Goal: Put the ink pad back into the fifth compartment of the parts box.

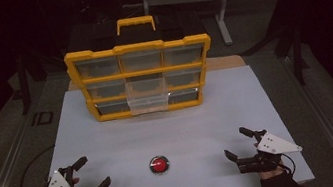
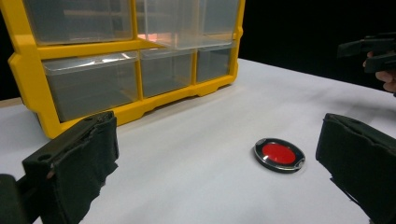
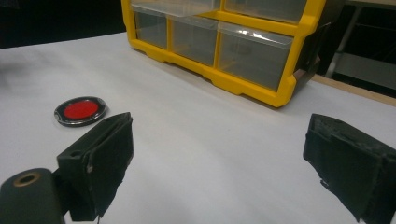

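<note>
Both the left gripper and the right gripper are held spread and empty, flanking the red button. One drawer of the yellow organizer seems pulled out, perhaps for access.

A white table carries a yellow drawer organizer standing at its far side and a round red button near the front edge, apparently lying flat.

Your forearms leave the high view's near edge; the drawer organizer's contents stay too dim to tell.
</note>
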### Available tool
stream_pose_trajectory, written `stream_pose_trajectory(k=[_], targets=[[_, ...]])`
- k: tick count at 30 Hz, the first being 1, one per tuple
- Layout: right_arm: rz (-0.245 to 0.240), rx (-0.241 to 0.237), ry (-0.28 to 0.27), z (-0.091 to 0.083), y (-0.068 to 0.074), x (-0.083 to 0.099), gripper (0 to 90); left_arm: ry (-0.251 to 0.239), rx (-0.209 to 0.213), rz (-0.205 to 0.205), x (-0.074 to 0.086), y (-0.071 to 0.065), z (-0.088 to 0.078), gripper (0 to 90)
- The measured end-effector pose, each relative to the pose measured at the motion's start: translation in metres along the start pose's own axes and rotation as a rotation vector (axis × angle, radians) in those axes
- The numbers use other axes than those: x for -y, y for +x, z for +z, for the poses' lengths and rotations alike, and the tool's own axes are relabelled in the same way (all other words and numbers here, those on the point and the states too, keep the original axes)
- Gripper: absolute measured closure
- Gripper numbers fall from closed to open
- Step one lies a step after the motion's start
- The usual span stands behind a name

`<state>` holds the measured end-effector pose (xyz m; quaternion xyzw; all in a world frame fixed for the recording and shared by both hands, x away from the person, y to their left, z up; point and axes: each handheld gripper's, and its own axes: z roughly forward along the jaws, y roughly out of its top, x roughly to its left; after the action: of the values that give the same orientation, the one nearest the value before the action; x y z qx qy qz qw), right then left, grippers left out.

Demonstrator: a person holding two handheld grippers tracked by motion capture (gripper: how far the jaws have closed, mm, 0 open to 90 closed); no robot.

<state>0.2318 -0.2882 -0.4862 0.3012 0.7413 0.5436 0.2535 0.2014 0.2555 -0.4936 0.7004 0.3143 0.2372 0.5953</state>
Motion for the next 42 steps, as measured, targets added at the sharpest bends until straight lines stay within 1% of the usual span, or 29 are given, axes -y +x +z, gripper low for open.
stream_pose_trajectory(k=[6, 8, 9, 13, 18, 21, 23, 24, 27, 29, 30, 32, 37, 39, 42], targets=[[0.010, -0.016, -0.006, -0.002, 0.000, 0.000, 8.8, 0.000, 0.004, -0.013, 0.002, 0.001, 0.001, 0.3], [0.004, -0.031, -0.015, -0.002, 0.000, 0.000, 8.8, 0.001, 0.004, -0.013, 0.002, 0.001, 0.001, 0.3], [0.004, -0.031, -0.015, -0.002, 0.000, 0.000, 8.8, 0.001, 0.004, -0.013, 0.002, 0.001, 0.001, 0.3], [-0.008, -0.040, 0.006, 0.000, 0.003, -0.001, 8.7, 0.005, 0.014, -0.018, 0.002, 0.002, 0.002, 0.3], [-0.014, -0.032, 0.004, -0.001, 0.005, -0.002, 8.8, 0.004, 0.017, -0.025, 0.001, 0.002, 0.002, 0.3], [-0.008, -0.034, -0.001, -0.001, 0.004, -0.002, 8.8, 0.008, 0.016, -0.029, -0.001, 0.002, 0.002, 0.3], [-0.007, -0.035, -0.004, -0.002, 0.004, -0.002, 8.8, 0.018, 0.023, -0.035, -0.002, 0.002, 0.002, 0.3], [-0.006, -0.034, -0.004, -0.002, 0.004, -0.002, 8.8, 0.020, 0.031, -0.038, -0.004, 0.002, 0.002, 0.3], [-0.003, -0.033, -0.006, -0.002, 0.004, -0.002, 8.8, 0.024, 0.052, -0.063, -0.009, 0.002, 0.002, 0.2], [-0.003, -0.033, -0.006, -0.002, 0.003, -0.002, 8.8, 0.027, 0.057, -0.065, -0.011, 0.002, 0.002, 0.2], [-0.001, -0.033, -0.007, -0.002, 0.004, -0.002, 8.8, 0.025, 0.072, -0.075, -0.016, 0.001, 0.003, 0.2], [0.000, -0.036, -0.011, -0.002, 0.004, -0.003, 8.8, 0.026, 0.092, -0.086, -0.021, 0.001, 0.003, 0.2], [-0.002, -0.038, -0.015, -0.002, 0.005, -0.004, 8.8, 0.034, 0.125, -0.085, -0.031, 0.000, 0.006, 0.2], [-0.001, -0.039, -0.016, -0.002, 0.005, -0.004, 8.8, 0.046, 0.134, -0.077, -0.034, -0.001, 0.007, 0.2], [0.005, -0.039, -0.017, -0.002, 0.005, -0.004, 8.8, 0.045, 0.155, -0.075, -0.039, -0.003, 0.010, 0.2]])
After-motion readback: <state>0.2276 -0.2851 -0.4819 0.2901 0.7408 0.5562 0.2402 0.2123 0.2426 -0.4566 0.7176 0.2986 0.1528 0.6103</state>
